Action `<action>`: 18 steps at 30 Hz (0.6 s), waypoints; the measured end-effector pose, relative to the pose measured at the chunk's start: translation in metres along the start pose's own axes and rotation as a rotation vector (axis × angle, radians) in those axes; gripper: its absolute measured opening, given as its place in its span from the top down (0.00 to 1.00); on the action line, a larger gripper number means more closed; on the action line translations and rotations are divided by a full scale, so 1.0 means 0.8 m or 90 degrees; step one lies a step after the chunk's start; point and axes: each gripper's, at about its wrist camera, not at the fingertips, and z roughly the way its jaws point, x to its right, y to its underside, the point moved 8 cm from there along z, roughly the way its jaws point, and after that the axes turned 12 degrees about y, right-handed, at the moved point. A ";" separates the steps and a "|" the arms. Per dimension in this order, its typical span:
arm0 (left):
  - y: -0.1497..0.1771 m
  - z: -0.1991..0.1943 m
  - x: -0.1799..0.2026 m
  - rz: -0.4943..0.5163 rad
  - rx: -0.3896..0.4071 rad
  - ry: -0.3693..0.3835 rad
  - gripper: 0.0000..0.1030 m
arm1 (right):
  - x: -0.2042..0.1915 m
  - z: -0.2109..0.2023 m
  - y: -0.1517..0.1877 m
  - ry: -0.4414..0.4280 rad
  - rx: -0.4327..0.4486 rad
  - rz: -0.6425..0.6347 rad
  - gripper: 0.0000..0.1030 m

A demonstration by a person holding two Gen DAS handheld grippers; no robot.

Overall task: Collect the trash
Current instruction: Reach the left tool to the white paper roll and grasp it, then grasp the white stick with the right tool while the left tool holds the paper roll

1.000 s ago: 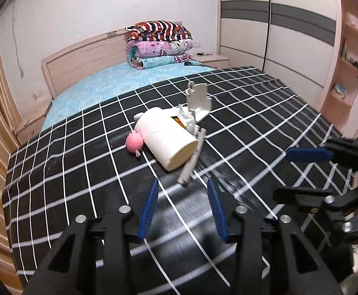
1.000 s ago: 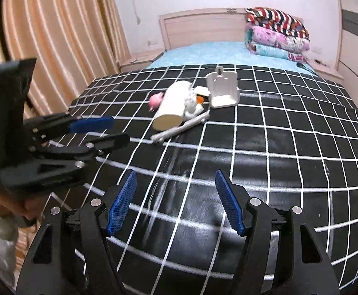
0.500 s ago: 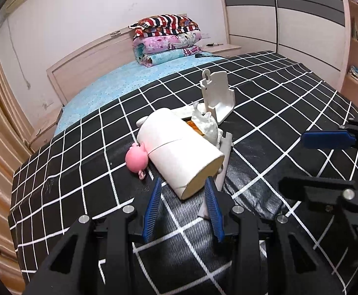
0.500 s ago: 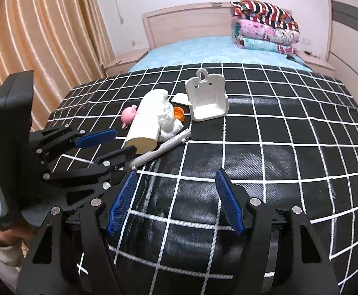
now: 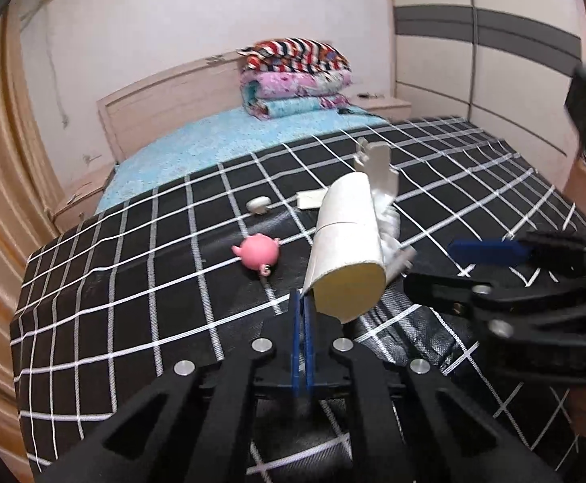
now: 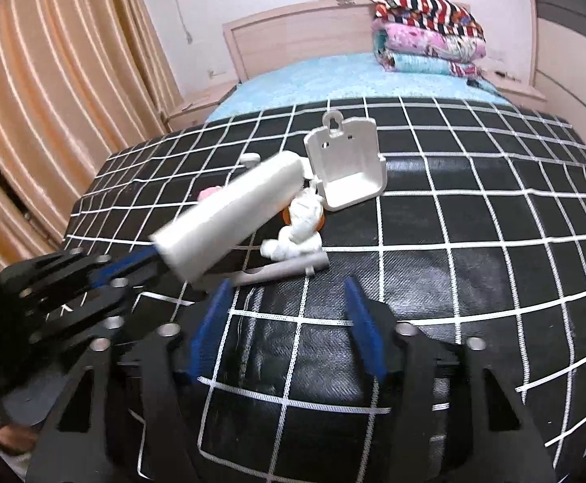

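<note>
Black checked bed cover (image 5: pixel 131 302) is carrying the trash. Left gripper (image 5: pixel 301 322) is pinching the white paper tube's (image 5: pixel 347 249) rim, lifting it beside the pink pig toy (image 5: pixel 257 251); keep squeezing firmly. Right gripper (image 6: pixel 284 322) is closing on nothing.

- Warm, even indoor light in both views, with a pinkish cast on the wall (image 5: pixel 196 20); the lamp itself is out of view.
- Soft sheen on the black checked cover (image 6: pixel 433 281), strongest near its front edge; the shadows are faint and short.
- Heavy fisheye bend here: the cover's white grid lines curve, the curtain (image 6: pixel 51 100) bows, and all the corners go dark.
- Motion blur smears the white tube (image 6: pixel 228 217) in the right wrist view, and its outline is ghosted.
- In the left wrist view the same tube's far end is smeared and the folded blankets (image 5: pixel 293 76) look soft.
- The wardrobe (image 5: pixel 494 60) edges are slightly streaked.
</note>
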 end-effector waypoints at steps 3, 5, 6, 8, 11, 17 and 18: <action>0.000 -0.019 -0.008 -0.022 0.025 -0.008 0.99 | 0.001 0.011 0.001 0.006 -0.014 0.016 0.53; 0.002 -0.029 -0.012 -0.032 0.035 -0.009 0.99 | 0.002 0.017 0.004 -0.002 -0.029 0.041 0.53; 0.003 -0.034 -0.013 -0.036 0.039 -0.008 0.99 | 0.003 0.020 0.005 -0.002 -0.034 0.052 0.53; 0.006 -0.042 -0.015 -0.041 0.046 -0.007 0.99 | 0.005 0.022 0.004 -0.009 -0.040 0.082 0.53; 0.010 -0.054 -0.017 -0.048 0.055 -0.004 0.99 | 0.005 0.025 -0.001 -0.014 -0.042 0.127 0.53; 0.019 -0.065 -0.020 -0.060 0.059 0.001 0.99 | -0.011 0.033 -0.012 0.039 -0.032 0.106 0.52; 0.021 -0.066 -0.020 -0.062 0.059 0.001 0.99 | -0.015 0.034 -0.013 0.054 -0.028 0.090 0.52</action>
